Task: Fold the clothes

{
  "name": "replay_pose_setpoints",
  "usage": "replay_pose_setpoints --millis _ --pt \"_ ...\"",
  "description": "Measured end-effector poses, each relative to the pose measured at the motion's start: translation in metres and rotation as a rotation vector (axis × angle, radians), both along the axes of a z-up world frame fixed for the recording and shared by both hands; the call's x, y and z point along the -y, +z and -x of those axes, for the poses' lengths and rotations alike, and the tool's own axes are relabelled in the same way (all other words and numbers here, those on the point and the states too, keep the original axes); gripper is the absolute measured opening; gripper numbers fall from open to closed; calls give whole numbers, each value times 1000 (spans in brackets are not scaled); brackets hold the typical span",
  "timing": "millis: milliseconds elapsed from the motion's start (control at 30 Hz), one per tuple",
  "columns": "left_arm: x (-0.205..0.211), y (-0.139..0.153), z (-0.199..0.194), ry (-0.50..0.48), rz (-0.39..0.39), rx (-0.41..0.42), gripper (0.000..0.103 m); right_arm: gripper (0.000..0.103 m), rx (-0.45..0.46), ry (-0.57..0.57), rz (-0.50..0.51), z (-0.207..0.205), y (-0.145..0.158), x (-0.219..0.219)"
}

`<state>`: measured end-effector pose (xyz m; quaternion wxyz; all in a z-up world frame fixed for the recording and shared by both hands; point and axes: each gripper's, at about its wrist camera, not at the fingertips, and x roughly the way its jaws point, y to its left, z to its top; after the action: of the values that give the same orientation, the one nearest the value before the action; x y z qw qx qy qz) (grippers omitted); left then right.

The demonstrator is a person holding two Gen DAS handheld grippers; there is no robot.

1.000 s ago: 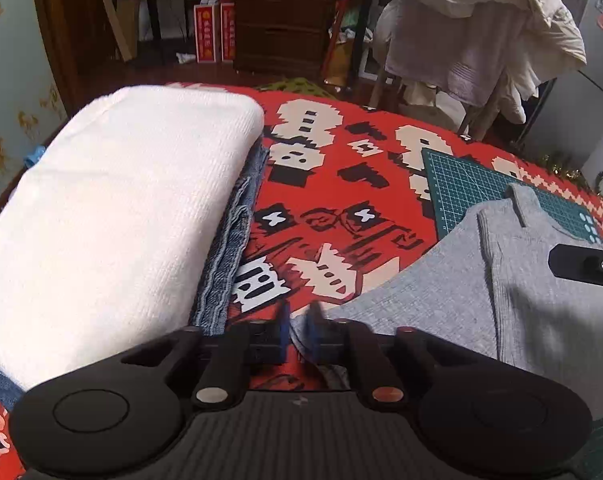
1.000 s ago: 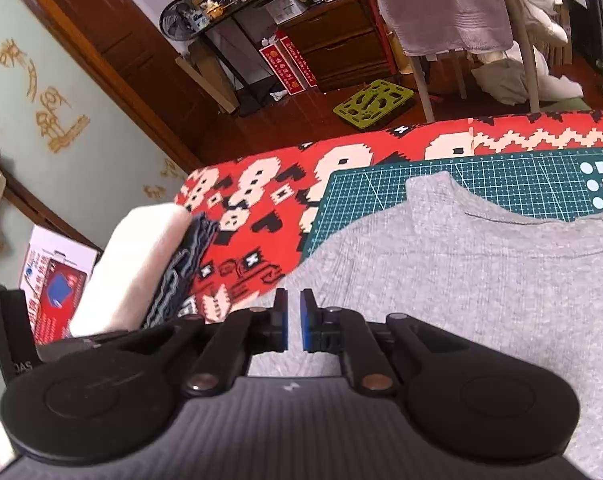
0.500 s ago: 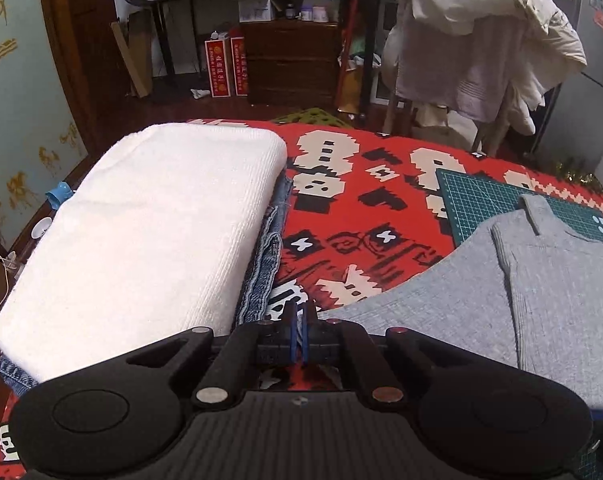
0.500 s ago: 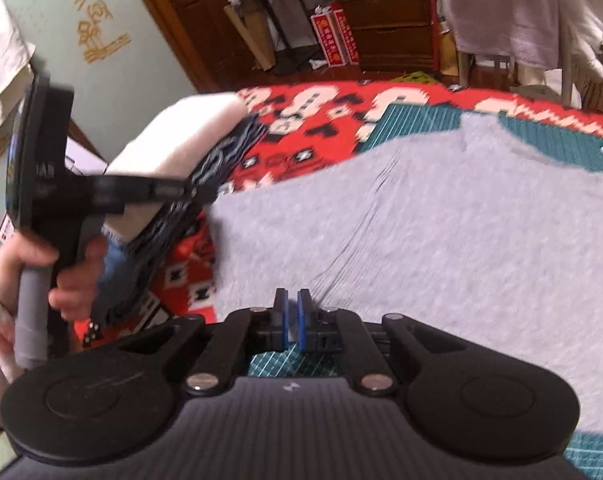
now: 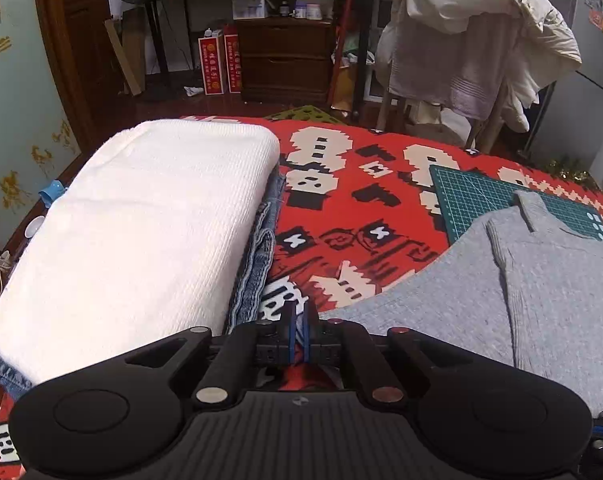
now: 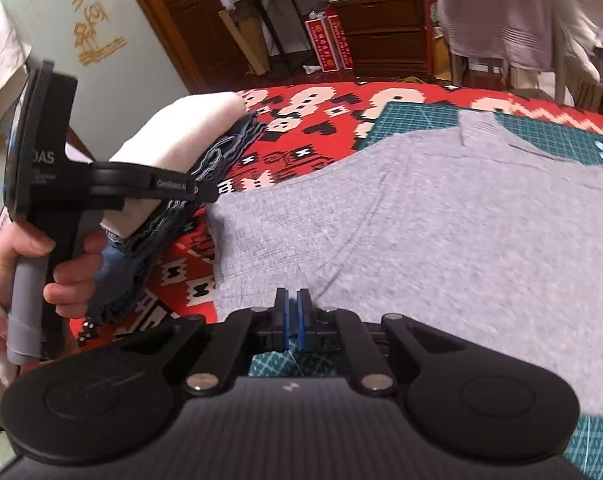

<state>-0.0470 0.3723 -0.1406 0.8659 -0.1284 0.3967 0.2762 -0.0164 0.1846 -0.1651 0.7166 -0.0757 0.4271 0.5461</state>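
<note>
Left hand-held gripper [image 5: 297,330] level, nearly closed, beside grey sweater [image 5: 521,300].

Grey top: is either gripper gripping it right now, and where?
Neither. The left gripper and right gripper are nearly closed with nothing between their pads; the grey top lies free.

The left gripper [image 5: 297,330] points far into the scene, jaws nearly together with a thin gap, gripping nothing. The left hand [image 6: 41,256] wraps its handle at near left. The right gripper [image 6: 292,316] shows the same narrow gap.
</note>
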Motion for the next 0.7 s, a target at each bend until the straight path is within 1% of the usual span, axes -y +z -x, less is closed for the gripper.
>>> replay_pose_setpoints --millis 100,267,367,433,500,533,600,700 --pt "0 3 9 4 20 16 5 4 -11 -8 1 4 1 10" --pt "10 9 30 -17 109 47 6 5 11 -10 -13 18 0 19" --pt "18 7 44 -51 206 65 12 9 18 -2 -21 26 -2 15" --pt "23 0 51 -57 285 72 13 9 48 9 -16 33 -2 11" --pt "30 -8 54 -50 334 75 13 9 66 11 -14 36 -3 8" --pt "33 -10 56 -47 347 81 13 9 61 10 -17 36 -3 8" --pt "40 -12 57 -46 354 95 22 9 52 -5 -21 33 -2 11" --pt "49 -10 54 -50 354 109 29 9 38 -28 -28 28 -1 17"
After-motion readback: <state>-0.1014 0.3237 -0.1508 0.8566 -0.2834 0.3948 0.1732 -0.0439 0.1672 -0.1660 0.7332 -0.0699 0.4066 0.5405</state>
